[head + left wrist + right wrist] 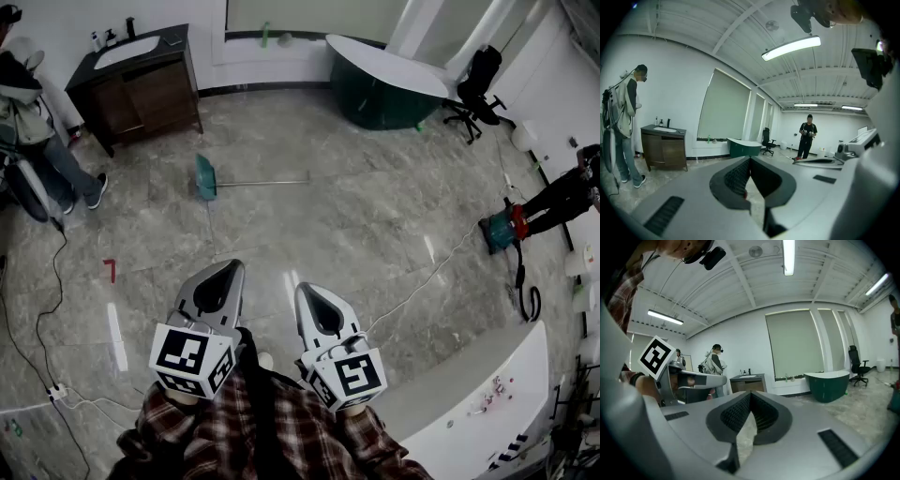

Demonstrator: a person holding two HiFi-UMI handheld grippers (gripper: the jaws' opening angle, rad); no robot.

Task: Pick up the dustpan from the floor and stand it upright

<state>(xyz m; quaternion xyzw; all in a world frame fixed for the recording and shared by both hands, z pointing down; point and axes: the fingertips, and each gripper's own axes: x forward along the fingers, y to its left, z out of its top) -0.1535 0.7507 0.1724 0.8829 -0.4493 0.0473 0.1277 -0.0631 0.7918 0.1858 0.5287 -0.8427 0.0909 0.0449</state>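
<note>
The dustpan lies flat on the marble floor in the head view, a teal pan with a long thin metal handle pointing right. It is well ahead of both grippers, and neither gripper view shows it. My left gripper and right gripper hang side by side close to my body, pointing forward. The left gripper has its jaws meeting at the tips with nothing between them. The right gripper is shut and empty as well.
A dark vanity with a sink stands at the back left and a green tub at the back. An office chair is at the back right. One person stands left, another right. Cables cross the floor. A white counter is near right.
</note>
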